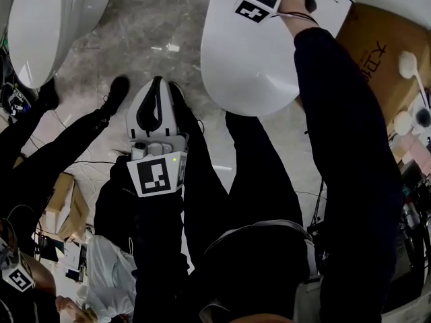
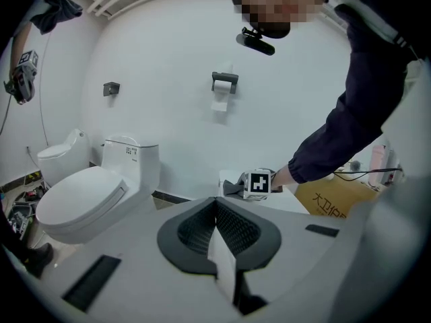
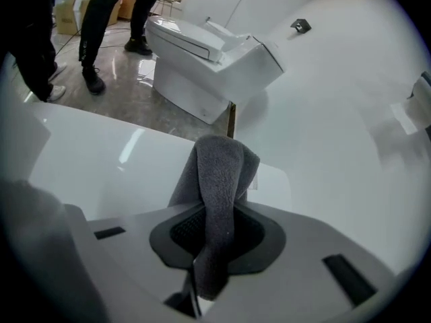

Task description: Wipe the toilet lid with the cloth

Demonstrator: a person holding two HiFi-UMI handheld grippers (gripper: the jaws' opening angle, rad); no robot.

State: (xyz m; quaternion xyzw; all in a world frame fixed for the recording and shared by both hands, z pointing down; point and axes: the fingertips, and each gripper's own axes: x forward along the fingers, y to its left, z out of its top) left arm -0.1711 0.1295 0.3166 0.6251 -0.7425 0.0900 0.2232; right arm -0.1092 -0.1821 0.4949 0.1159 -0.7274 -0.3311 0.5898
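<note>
Grey fleecy cloth (image 3: pixel 219 180) is pinched in the right gripper (image 3: pixel 214 237), whose jaws are closed tight on a folded length of it. The looped end sticks out past the jaw tips toward 12 o'clock in the right gripper view. That end sits over the glossy white oval toilet lid (image 1: pixel 249 59), though I cannot tell whether it actually touches. In the head view the lid lies at about 1 o'clock, with a dark-sleeved arm (image 1: pixel 337 113) reaching up across its right edge. The left gripper (image 2: pixel 217 231) is held near the middle of the head view, well apart from the lid, with its jaws pressed together and nothing between them. A second white toilet (image 1: pixel 34 25) stands at 10 o'clock on the grey marbled floor (image 1: pixel 148 32), and a brown cardboard box (image 1: pixel 374 59) sits just beside the lid at 2 o'clock.
</note>
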